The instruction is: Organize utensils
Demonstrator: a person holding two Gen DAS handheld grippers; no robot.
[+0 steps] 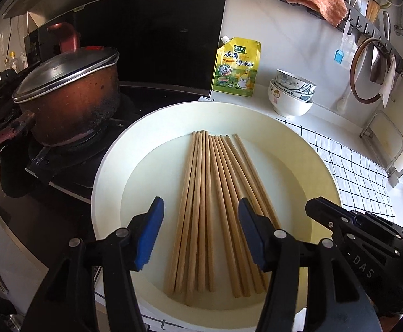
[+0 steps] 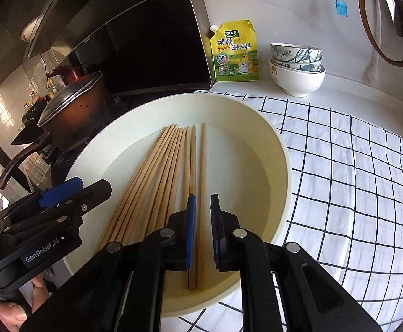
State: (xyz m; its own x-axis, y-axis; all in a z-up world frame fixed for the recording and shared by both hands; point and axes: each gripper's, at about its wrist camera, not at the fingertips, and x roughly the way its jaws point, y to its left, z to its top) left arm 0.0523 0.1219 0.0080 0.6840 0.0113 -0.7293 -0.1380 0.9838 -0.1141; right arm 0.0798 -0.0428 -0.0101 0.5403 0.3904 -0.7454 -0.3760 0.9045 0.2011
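L wrist: round cream basin, smooth, w/ wooden chopsticks fanned flat inside. Left claw wide open above them, holding nothing.
R wrist: right claw narrow, blue pads either side of one chopstick, not clamped. Basin on checked cloth.

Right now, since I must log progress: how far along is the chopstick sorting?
Early. Done: nothing visibly sorted; all chopsticks lie in the cream basin. In hand: right claw straddles the rightmost chopstick, not visibly clamped; left claw open above the bundle. Left: moving every chopstick out.
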